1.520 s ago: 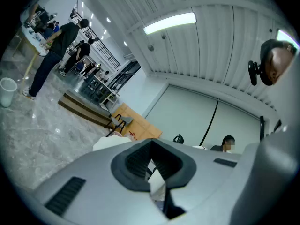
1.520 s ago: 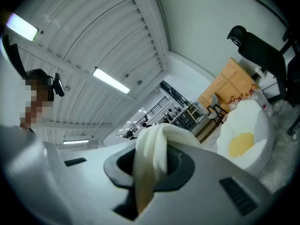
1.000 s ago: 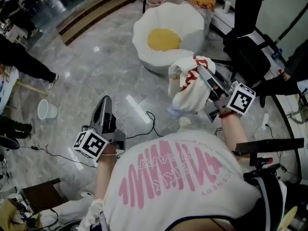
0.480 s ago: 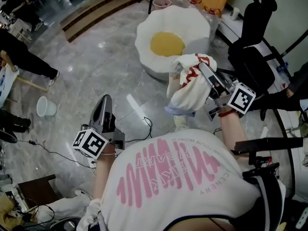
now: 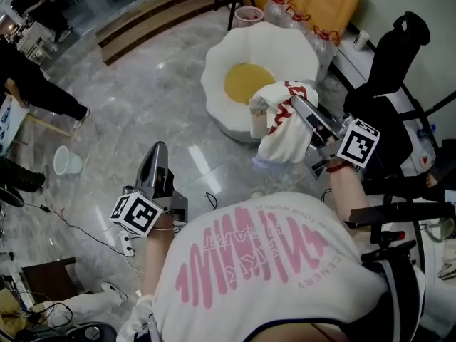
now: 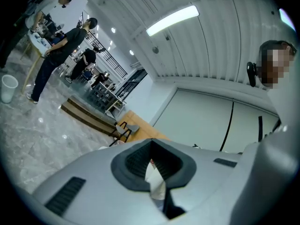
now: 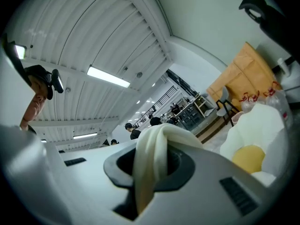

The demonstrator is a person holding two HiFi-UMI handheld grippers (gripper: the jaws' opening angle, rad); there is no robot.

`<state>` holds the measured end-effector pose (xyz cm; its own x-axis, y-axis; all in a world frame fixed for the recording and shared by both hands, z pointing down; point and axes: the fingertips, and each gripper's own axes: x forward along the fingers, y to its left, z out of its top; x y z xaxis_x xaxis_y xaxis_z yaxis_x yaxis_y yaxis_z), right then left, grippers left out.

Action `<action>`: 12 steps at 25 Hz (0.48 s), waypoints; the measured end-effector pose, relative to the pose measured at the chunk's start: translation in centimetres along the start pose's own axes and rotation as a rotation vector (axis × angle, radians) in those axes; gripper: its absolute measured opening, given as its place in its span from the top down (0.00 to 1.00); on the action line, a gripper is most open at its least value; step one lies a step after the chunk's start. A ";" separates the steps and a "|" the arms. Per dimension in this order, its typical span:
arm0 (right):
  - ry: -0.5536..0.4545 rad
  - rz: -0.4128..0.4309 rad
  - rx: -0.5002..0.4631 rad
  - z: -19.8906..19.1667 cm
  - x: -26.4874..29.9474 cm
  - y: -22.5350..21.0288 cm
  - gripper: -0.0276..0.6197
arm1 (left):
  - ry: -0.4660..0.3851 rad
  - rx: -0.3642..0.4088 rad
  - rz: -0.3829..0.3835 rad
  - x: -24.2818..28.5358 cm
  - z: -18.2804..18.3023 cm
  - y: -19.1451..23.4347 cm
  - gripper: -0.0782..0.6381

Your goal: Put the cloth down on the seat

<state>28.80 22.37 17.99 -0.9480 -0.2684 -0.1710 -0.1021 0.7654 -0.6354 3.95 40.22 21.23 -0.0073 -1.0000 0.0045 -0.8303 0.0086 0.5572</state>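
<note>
Hanging from the right gripper (image 5: 298, 107), the white cloth with red print (image 5: 283, 132) is bunched up in the air over the marble floor (image 5: 142, 98), just short of the egg-shaped seat (image 5: 288, 45) and not yet on it. The jaws pinch a thick fold of it. The left gripper (image 5: 158, 152) is held low and well apart from the cloth, its jaws pressed together on nothing.

The step in hand looks like the carry to the seat. Next, the right gripper would need to reach over the yellow centre, come lower so the cloth rests there, and only then let its jaws part.

The head view alone shows the gap between cloth and seat and the red print. The right gripper view shows the fold wedged between the pads, with the seat ahead at the right. The left gripper view shows those jaws are empty.
</note>
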 end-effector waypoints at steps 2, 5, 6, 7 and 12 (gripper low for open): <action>0.017 0.017 -0.027 1.1 0.8 -1.5 0.89 | -0.012 -0.006 0.017 1.4 -0.2 0.1 0.88; 0.030 0.029 -0.014 3.2 2.4 -4.5 0.89 | -0.020 -0.012 0.040 4.6 -0.2 0.1 0.88; 0.034 0.033 -0.014 3.9 2.9 -5.3 0.89 | -0.024 -0.011 0.046 5.5 -0.1 0.0 0.88; 0.038 0.035 -0.013 4.3 3.2 -5.9 0.89 | -0.027 -0.009 0.051 6.0 0.1 -0.1 0.88; 0.036 0.032 0.020 4.4 3.6 -6.7 0.89 | -0.043 0.002 0.071 6.1 0.5 -0.1 0.88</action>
<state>27.44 13.69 18.34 -0.9609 -0.2229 -0.1645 -0.0663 0.7615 -0.6448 3.73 34.15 20.80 -0.0900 -0.9959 0.0082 -0.8282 0.0794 0.5548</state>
